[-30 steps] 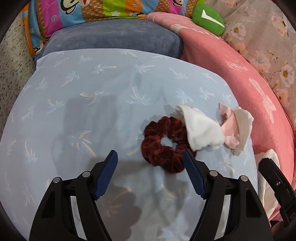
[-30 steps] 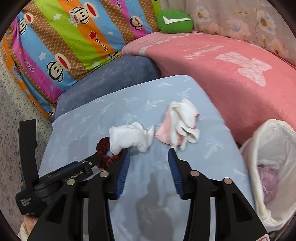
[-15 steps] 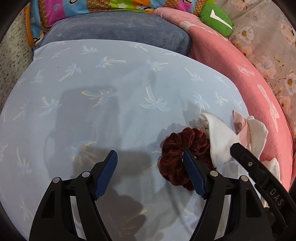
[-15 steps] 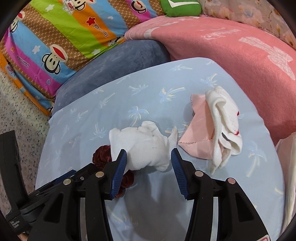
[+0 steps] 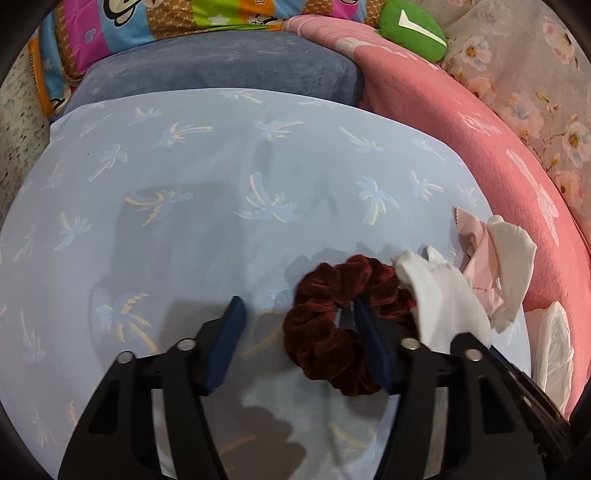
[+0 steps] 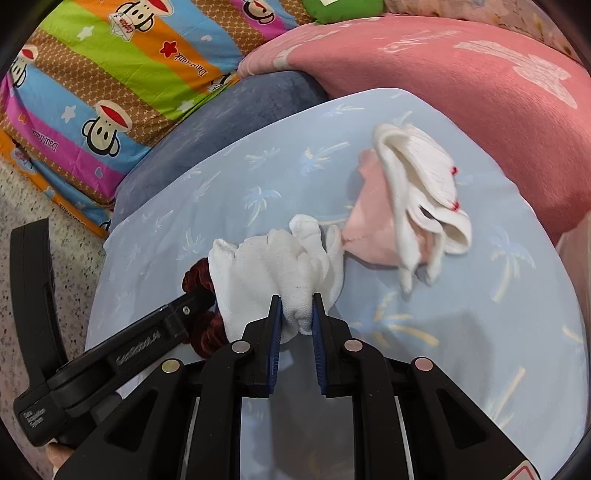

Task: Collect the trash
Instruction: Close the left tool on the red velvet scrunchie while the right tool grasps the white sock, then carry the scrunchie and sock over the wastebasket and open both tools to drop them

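A dark red velvet scrunchie [image 5: 325,332] lies on the pale blue palm-print sheet [image 5: 221,184]. My left gripper [image 5: 295,306] is down over it and its jaws are closing. Its right finger sits in the scrunchie's hole, its left finger stands clear, and the near-left part of the ring lies between them. A crumpled white cloth [image 6: 273,266] overlaps the scrunchie's right side. My right gripper [image 6: 296,301] is closing on this cloth's near edge, and both pads press it. Beyond lie a pink cloth [image 6: 369,229] and a white ribbed sock [image 6: 417,184].
A white plastic bag [image 5: 554,343] stands off the sheet's right edge. A pink blanket [image 5: 480,147] bounds the right side, a navy cushion [image 5: 221,66] the far side. A striped cartoon pillow [image 6: 110,74] and a green plush [image 5: 410,26] lie behind. Speckled floor [image 6: 22,206] is at left.
Both grippers have sunk toward the sheet. The right jaws closed from around the white cloth onto its edge. The left jaws narrowed, and the right finger now sits inside the scrunchie's ring.
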